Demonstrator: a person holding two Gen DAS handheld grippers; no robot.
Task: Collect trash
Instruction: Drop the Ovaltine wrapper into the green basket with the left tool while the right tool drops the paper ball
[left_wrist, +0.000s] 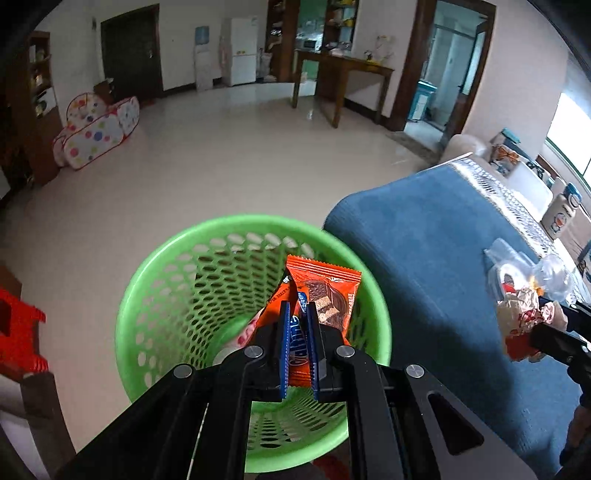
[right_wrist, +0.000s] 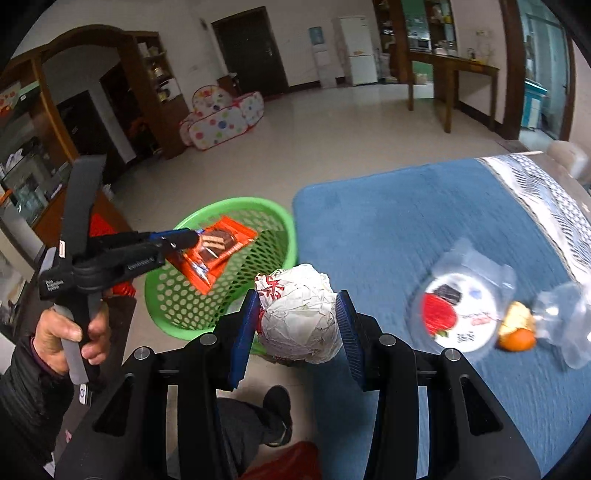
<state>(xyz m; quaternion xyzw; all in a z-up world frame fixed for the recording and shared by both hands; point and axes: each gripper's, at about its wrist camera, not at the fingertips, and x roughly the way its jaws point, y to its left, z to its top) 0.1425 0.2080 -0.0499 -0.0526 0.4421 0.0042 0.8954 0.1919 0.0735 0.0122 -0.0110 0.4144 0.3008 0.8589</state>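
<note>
My left gripper (left_wrist: 298, 308) is shut on an orange snack wrapper (left_wrist: 328, 291) and holds it over the mouth of the green mesh basket (left_wrist: 155, 295). The right wrist view shows that gripper (right_wrist: 192, 233) with the wrapper (right_wrist: 218, 251) above the basket (right_wrist: 184, 317). My right gripper (right_wrist: 295, 295) is shut on a crumpled white paper ball (right_wrist: 301, 314) with red print, above the edge of the blue-covered table (right_wrist: 388, 221). The paper ball also shows at the right of the left wrist view (left_wrist: 517, 317).
On the blue cover lie a clear plastic lid with a red-and-white label (right_wrist: 458, 314), an orange peel piece (right_wrist: 517, 332) and a clear plastic bag (right_wrist: 565, 314). The basket stands on the tiled floor beside the table. A red stool (left_wrist: 18, 332) is to the left.
</note>
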